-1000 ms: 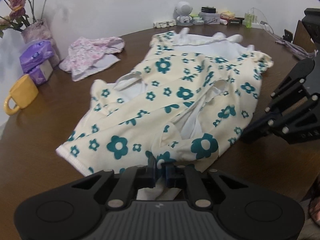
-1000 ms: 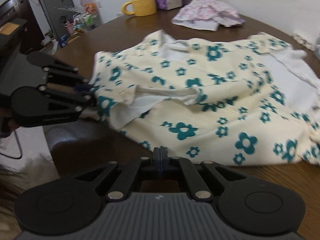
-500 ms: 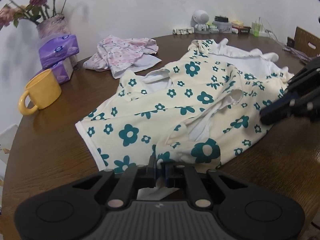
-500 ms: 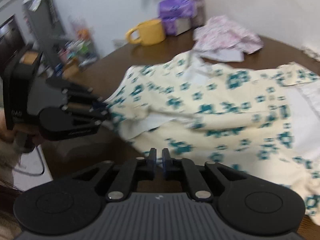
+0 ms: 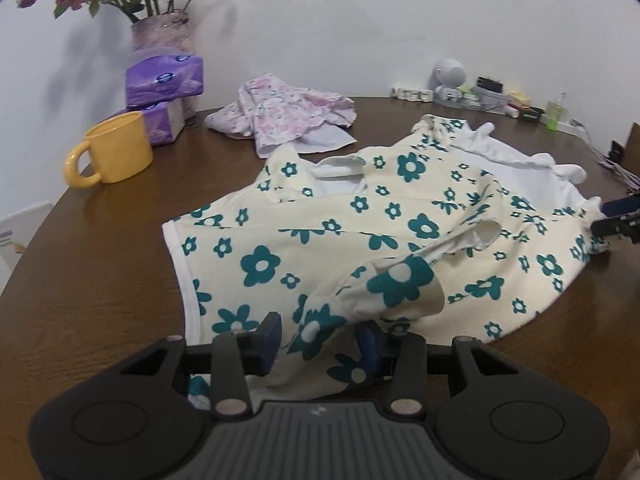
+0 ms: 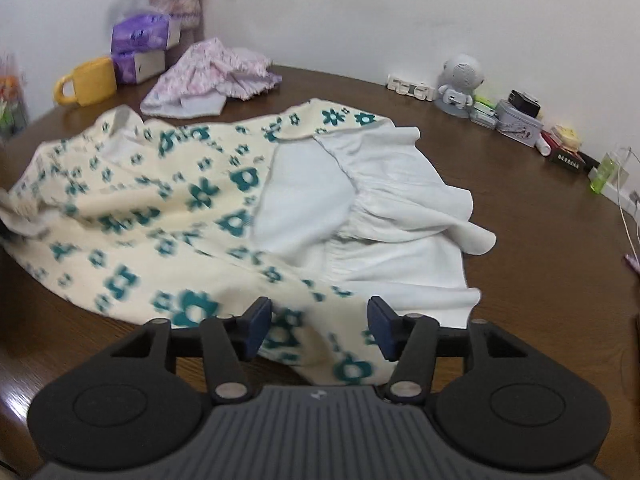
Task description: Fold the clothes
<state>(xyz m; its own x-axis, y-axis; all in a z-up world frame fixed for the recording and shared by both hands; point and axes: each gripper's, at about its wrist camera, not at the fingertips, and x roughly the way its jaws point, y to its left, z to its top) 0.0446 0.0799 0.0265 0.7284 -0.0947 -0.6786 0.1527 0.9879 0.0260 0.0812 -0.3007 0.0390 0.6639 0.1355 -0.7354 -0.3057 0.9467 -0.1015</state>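
A cream garment with teal flowers (image 5: 360, 232) and a white inner part (image 6: 384, 208) lies rumpled and spread on the round brown table (image 5: 100, 260). My left gripper (image 5: 319, 340) sits at its near edge. Its jaws are opening, and a raised fold of the flowered cloth lies loose between the blue pads (image 5: 269, 336). My right gripper (image 6: 320, 326) is at the garment's (image 6: 180, 208) other near edge, jaws opening, with the hem lying between the pads unpinched. The right gripper's tip (image 5: 618, 220) also shows at the left wrist view's right edge, beside the cloth.
A pink floral garment (image 5: 288, 112) lies crumpled at the back. A yellow mug (image 5: 116, 148), purple tissue packs (image 5: 164, 80) and a vase of flowers (image 5: 160, 32) stand back left. A small white robot figure (image 6: 462, 76), boxes and cables line the back right.
Both grippers were shut and now stand open; the left has let go of the cloth edge. The right view has swung from the left gripper's side toward the wall.
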